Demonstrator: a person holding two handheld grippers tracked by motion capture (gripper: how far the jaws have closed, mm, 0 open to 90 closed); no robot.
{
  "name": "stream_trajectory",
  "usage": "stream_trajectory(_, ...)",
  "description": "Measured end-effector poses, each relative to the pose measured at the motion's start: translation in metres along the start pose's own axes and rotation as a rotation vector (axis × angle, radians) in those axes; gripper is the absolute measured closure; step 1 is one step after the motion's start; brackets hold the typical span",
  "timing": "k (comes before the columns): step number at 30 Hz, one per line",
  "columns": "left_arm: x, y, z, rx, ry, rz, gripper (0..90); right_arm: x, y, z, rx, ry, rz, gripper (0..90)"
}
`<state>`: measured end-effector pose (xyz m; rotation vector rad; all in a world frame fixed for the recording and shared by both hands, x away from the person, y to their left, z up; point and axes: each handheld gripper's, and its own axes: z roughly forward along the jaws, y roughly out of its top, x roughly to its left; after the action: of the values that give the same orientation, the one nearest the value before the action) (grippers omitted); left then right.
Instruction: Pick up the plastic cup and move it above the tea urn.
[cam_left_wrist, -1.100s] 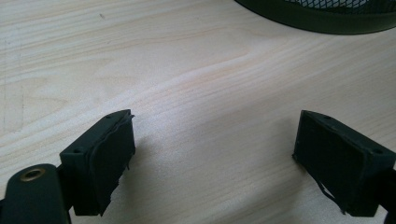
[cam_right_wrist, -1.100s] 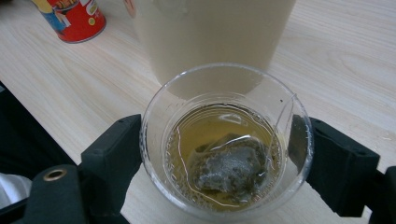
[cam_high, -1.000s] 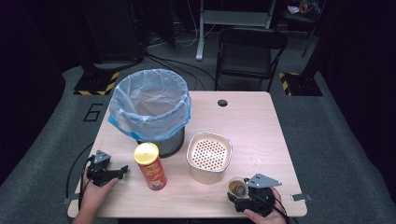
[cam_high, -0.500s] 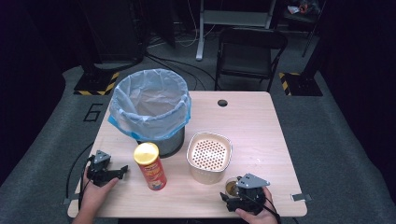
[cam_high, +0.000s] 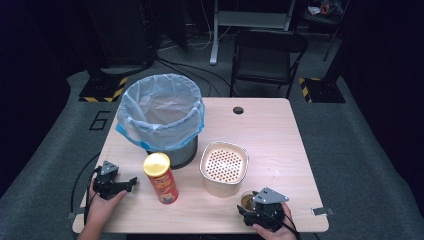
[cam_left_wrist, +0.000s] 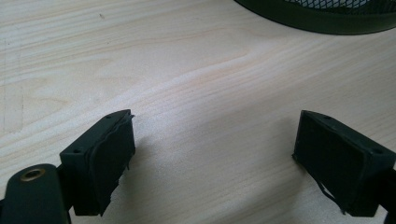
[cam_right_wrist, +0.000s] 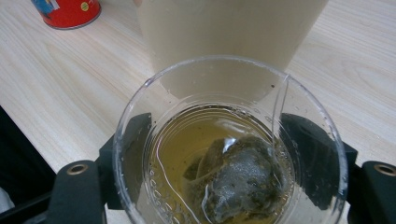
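Observation:
A clear plastic cup of amber tea with a tea bag in it stands near the table's front edge, right of centre. My right gripper has it between its jaws, which have just been closing; both pads lie against the cup's sides. From above, the cup sits just in front of a beige perforated container, with the right gripper around it. My left gripper rests at the front left, its jaws wide apart over bare wood.
A red chips can with a gold lid stands between the two grippers. Behind it is a bin lined with a blue bag. The beige container rises right behind the cup. Bare wood lies at the back right.
My right gripper has shifted slightly left onto the cup, and its jaws have come in around it. The left gripper has stayed put.

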<state>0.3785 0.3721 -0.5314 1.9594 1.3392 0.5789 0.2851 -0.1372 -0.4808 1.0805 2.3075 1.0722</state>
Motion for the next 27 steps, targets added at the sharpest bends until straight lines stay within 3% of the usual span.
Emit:
stream_trajectory(5,0.000,0.000,0.000,0.000,0.000,0.000,11.8,-0.003,-0.001,-0.001,-0.003,-0.006,-0.015,27.4)
stream_trajectory(9,0.000,0.000,0.000,0.000,0.000,0.000,11.8,-0.005,-0.001,-0.002,0.002,-0.006,-0.001,28.1)
stream_trajectory(12,0.000,0.000,0.000,0.000,0.000,0.000,11.8,-0.008,0.000,-0.004,0.006,-0.004,-0.037,29.3)
stream_trajectory(15,0.000,0.000,0.000,0.000,0.000,0.000,11.8,-0.011,0.002,-0.005,0.011,0.005,-0.035,29.3)
stream_trajectory(20,0.000,0.000,0.000,0.000,0.000,0.000,11.8,-0.031,0.008,-0.009,-0.006,0.012,-0.009,29.2)
stream_trajectory(23,0.000,0.000,0.000,0.000,0.000,0.000,11.8,-0.052,0.015,-0.009,-0.017,-0.007,-0.008,29.1)
stream_trajectory(27,0.000,0.000,0.000,0.000,0.000,0.000,11.8,-0.084,0.021,-0.004,-0.027,-0.028,0.029,29.1)
